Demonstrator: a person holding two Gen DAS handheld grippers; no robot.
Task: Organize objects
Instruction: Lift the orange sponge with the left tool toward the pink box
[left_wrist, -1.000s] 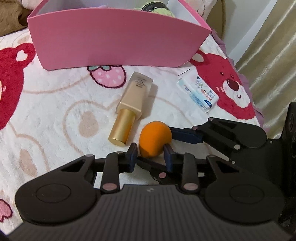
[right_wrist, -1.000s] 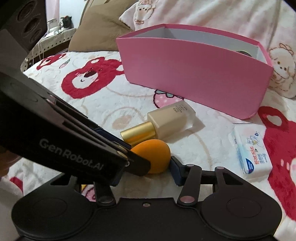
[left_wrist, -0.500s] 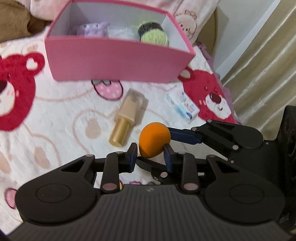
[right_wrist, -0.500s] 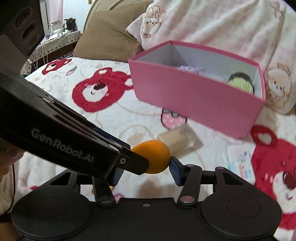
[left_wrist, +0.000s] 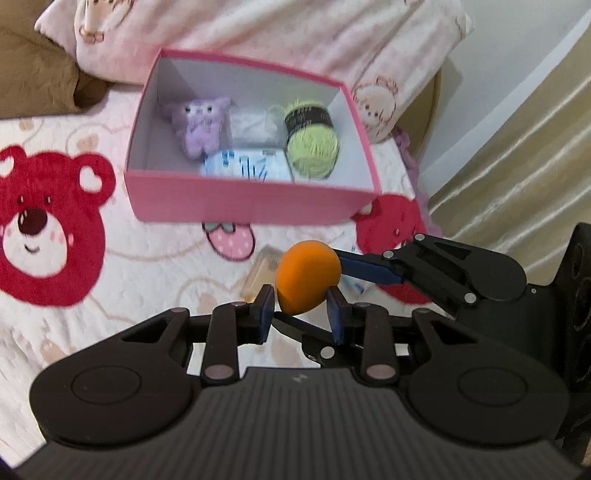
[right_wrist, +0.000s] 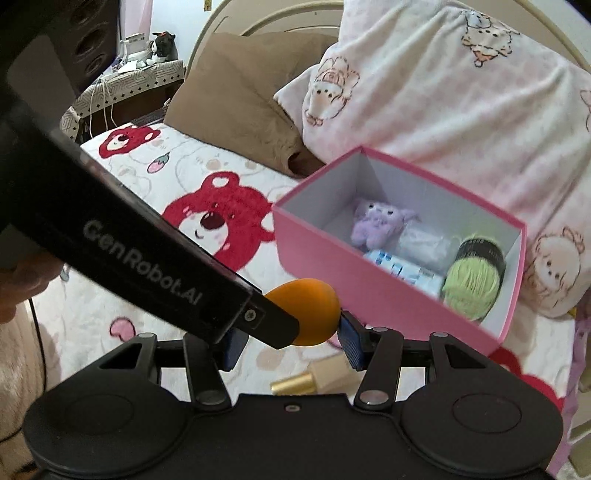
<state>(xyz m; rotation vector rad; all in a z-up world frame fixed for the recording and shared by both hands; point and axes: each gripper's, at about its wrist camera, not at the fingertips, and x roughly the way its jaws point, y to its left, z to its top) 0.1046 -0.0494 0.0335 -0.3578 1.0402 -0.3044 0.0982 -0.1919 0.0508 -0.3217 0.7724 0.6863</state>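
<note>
You are holding the orange sponge (left_wrist: 308, 275) clear of the bedspread (left_wrist: 110, 273), pinched from two sides. Your left gripper (left_wrist: 301, 310) is clamping its lower end between both blue pads. Your right gripper (right_wrist: 291, 338) is reaching in from three o'clock in the left wrist view, one pad pressing on the sponge's side. The other pad is hidden behind the left gripper's body, so that grip is probably closed on it too. The pink box (left_wrist: 251, 208) is sitting at twelve o'clock from the sponge, holding a purple plush (left_wrist: 199, 125), a green yarn ball (left_wrist: 312, 142) and a white packet (left_wrist: 243, 168). The foundation bottle (right_wrist: 317, 378) is lying below the sponge, partly covered.
</note>
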